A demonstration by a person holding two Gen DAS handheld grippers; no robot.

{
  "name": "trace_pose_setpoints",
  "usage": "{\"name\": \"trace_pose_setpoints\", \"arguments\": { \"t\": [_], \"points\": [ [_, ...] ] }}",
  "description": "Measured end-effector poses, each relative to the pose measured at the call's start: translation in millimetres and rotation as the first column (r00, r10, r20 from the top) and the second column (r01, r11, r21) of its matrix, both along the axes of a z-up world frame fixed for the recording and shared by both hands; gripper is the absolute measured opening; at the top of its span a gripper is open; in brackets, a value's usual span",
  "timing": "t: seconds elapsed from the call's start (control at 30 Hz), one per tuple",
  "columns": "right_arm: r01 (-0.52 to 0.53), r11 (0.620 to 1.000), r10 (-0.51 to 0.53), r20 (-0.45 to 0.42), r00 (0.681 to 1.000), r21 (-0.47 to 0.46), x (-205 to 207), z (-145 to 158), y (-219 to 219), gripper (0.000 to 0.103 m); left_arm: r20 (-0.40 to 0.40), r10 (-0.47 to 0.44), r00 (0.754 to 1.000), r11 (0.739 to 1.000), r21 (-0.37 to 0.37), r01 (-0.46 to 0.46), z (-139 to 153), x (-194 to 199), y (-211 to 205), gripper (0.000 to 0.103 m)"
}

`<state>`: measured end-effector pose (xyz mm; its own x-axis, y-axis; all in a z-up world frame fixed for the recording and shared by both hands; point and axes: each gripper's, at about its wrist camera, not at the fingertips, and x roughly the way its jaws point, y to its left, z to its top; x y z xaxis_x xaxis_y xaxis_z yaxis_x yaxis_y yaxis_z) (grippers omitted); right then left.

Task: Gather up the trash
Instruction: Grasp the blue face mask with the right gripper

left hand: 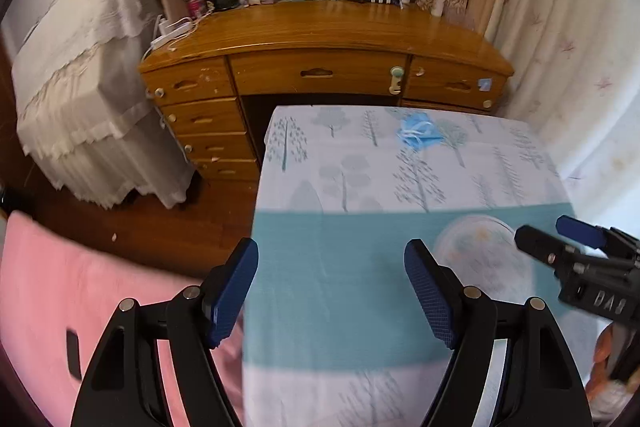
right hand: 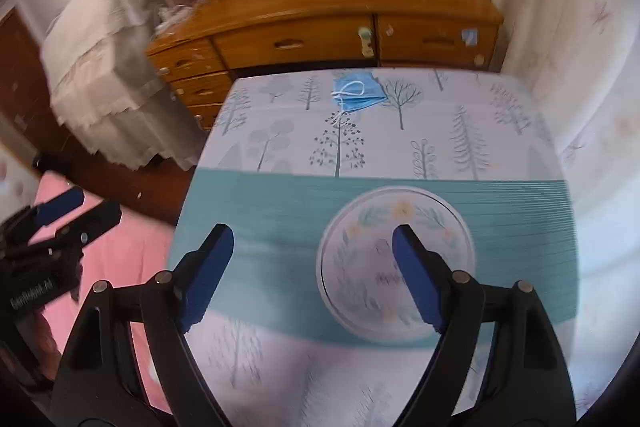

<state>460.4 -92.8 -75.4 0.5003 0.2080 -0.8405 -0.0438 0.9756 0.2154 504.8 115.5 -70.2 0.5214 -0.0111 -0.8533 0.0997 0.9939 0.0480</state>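
1. So there's just one piece of trash I can spot: a crumpled blue face mask with white ear loops, sitting at the far end of the table, close to the edge that faces the wooden desk.
2. Its long side runs roughly across the table, left to right, parallel to that far edge. In the right wrist view the mask has a loop trailing off its left end, back toward the camera.
3. The tablecloth has a tree print with one teal band across it, plus one round floral emblem in the band. The mask is well apart from both, up in the tree part.
4. Left gripper: both blue pads spread wide, nothing between them, hovering over the near end of the table at its left edge.
5. Right gripper: same deal, spread wide and holding nothing, over the teal band with its right finger in front of the emblem.
6. Count: two grippers, one mask, one table. Each gripper shows in the other's view, off to the side.
7. Pink bedding lies left of the table.
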Motion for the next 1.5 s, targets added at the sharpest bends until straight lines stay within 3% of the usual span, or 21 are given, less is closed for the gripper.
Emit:
{"name": "trace_pose_setpoints", "arguments": {
  "t": [0.23, 0.37, 0.6, 0.77, 0.97, 1.03, 1.07, 1.23, 1.37, 1.5],
  "points": [
    [0.158, 0.987, -0.153, -0.101, 0.983, 0.04, 153.9, -72.4, 8.7, 0.08, -0.043, 0.007, 0.999, 0.999, -0.039, -0.009, -69.5, 154.9, 27.3, 0.077],
    [0.24, 0.97, -0.233, -0.157, 0.96, 0.031, 226.6, -118.1, 9.3, 0.08, -0.043, 0.03, 0.999, 0.997, -0.068, -0.033, -106.5, 217.9, 39.1, 0.077],
    [0.418, 0.907, -0.4, -0.21, 0.892, 0.045, 303.4, -176.8, -11.5, 0.08, -0.072, 0.086, 0.994, 0.992, -0.087, -0.092, -162.4, 291.2, 57.0, 0.077],
    [0.51, 0.86, -0.49, -0.258, 0.833, 0.011, 338.7, -211.4, -18.3, 0.08, -0.084, 0.108, 0.991, 0.989, -0.088, -0.116, -187.9, 310.8, 66.7, 0.077],
    [0.474, 0.868, -0.496, -0.209, 0.843, -0.146, 356.9, -223.6, 1.2, 0.077, -0.096, 0.118, 0.988, 0.987, -0.096, -0.128, -201.1, 312.1, 72.1, 0.077],
    [0.466, 0.861, -0.502, -0.187, 0.845, -0.203, 354.6, -224.6, 4.4, 0.058, -0.101, 0.119, 0.988, 0.987, -0.096, -0.129, -203.7, 306.1, 74.8, 0.077],
    [0.461, 0.861, -0.499, -0.177, 0.848, -0.217, 353.0, -224.0, 5.4, 0.053, -0.105, 0.118, 0.987, 0.987, -0.097, -0.129, -204.2, 303.2, 75.5, 0.077],
    [0.412, 0.887, -0.448, -0.173, 0.877, -0.21, 344.6, -222.0, 10.5, 0.011, -0.127, 0.107, 0.986, 0.986, -0.11, -0.122, -200.8, 279.6, 77.5, 0.077],
    [0.387, 0.907, -0.413, -0.178, 0.893, -0.166, 322.0, -213.4, 9.8, 0.006, -0.133, 0.103, 0.986, 0.983, -0.135, -0.121, -187.1, 255.4, 77.3, 0.077],
    [0.362, 0.926, -0.375, -0.144, 0.916, -0.108, 279.2, -185.5, 8.4, 0.005, -0.112, 0.102, 0.988, 0.982, -0.148, -0.118, -164.4, 218.2, 75.9, 0.077]
  ]
}}
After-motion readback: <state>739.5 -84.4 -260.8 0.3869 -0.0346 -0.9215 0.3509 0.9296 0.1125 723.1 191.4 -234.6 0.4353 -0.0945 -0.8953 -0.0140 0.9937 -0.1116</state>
